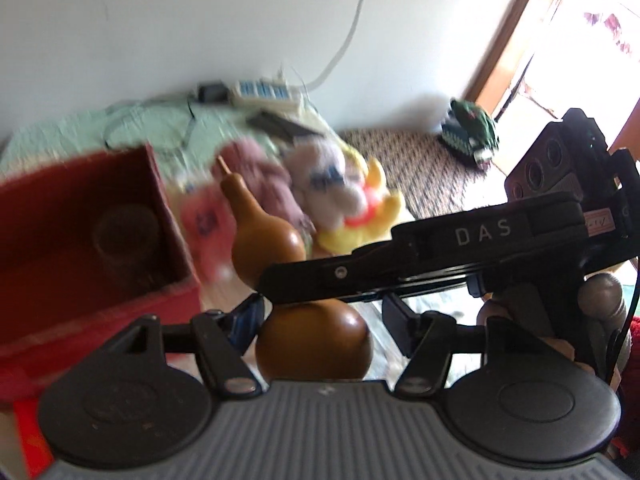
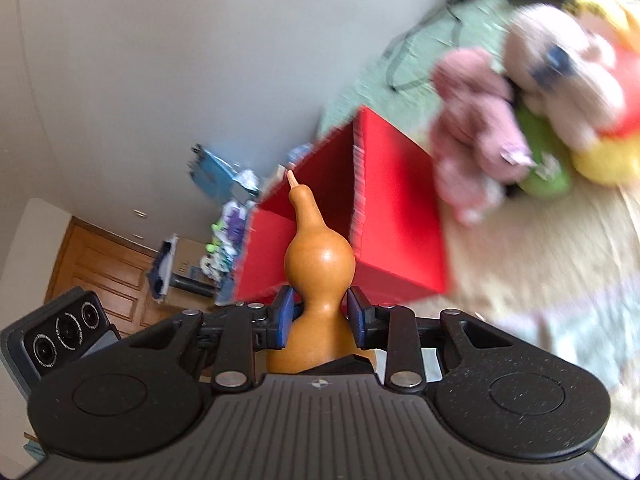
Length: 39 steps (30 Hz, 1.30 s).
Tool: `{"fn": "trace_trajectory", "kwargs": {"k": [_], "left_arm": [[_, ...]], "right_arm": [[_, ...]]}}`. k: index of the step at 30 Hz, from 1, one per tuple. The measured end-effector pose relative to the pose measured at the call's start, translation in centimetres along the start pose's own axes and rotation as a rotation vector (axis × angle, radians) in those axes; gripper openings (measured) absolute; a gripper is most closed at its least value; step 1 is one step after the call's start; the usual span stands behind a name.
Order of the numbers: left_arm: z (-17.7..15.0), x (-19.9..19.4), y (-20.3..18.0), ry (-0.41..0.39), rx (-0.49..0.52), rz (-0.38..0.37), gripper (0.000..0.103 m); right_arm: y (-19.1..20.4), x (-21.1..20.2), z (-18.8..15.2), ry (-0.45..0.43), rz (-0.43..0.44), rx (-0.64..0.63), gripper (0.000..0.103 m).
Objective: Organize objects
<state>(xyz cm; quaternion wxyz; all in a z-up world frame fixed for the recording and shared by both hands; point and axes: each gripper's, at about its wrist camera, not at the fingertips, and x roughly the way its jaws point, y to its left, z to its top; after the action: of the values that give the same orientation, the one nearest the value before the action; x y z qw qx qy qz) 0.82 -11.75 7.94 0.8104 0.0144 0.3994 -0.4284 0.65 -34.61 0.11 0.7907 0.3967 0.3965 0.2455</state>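
In the left wrist view, the left gripper [image 1: 322, 322] stands with fingers spread either side of the brown gourd [image 1: 312, 346], apparently not touching it. Left of the gourd sits a red box [image 1: 100, 248]; behind it, plush toys [image 1: 340, 192] lie on a pale green cloth [image 1: 132, 124] against a white wall [image 1: 200, 20].

In the right wrist view, the right gripper [image 2: 319, 316] pinches the gourd's [image 2: 319, 256] waist, stem pointing at the red box [image 2: 396, 208]; a wooden door [image 2: 108, 268] lies far left.

The open red fabric box [image 1: 100, 240] is offering room inside, though a dark round jar [image 1: 126, 236] is occupying its floor. The tan bottle-shaped gourd [image 2: 318, 264] is sitting between the right gripper [image 2: 318, 320] fingers, blocking them. Pink and yellow plush toys [image 1: 320, 188] are crowding the bed just beside the box. The right gripper's black body is crossing above the left gripper [image 1: 324, 320].
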Motion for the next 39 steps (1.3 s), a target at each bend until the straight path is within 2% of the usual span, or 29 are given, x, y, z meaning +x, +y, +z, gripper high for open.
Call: {"fn": "trace_trajectory", "kwargs": {"k": [7,13,18,25,32,39], "left_arm": [[3.1,-3.7,4.4,-0.082,0.003,0.055,0.064],[4.7,-3.9,10.2,-0.062,-0.005,0.077,0.064],[5.2,-2.2,14.8,-0.002,-0.008,0.08,0.064],[3.9,1.6,19.7,0.134,-0.065,0.022,0.063],[3.3,4.1,21.9,0.222,-0.095,-0.024,0.06],[2.7,6.4,23.0,0.304,-0.108,-0.022,0.06]], "right_arm": [[4.3,3.8,2.7,-0.004,0.032,-0.08,0.032],[6.1,8.0,4.3,0.015,-0.013,-0.093,0.032],[5.9,12.2,5.1,0.05,-0.067,-0.036,0.032],[4.4,17.3,4.5,0.124,-0.225,0.004,0.032],[3.2,19.8,4.0,0.163,-0.359,0.003,0.032],[1.7,21.5,3.8,0.2,-0.491,-0.006,0.032]]}}
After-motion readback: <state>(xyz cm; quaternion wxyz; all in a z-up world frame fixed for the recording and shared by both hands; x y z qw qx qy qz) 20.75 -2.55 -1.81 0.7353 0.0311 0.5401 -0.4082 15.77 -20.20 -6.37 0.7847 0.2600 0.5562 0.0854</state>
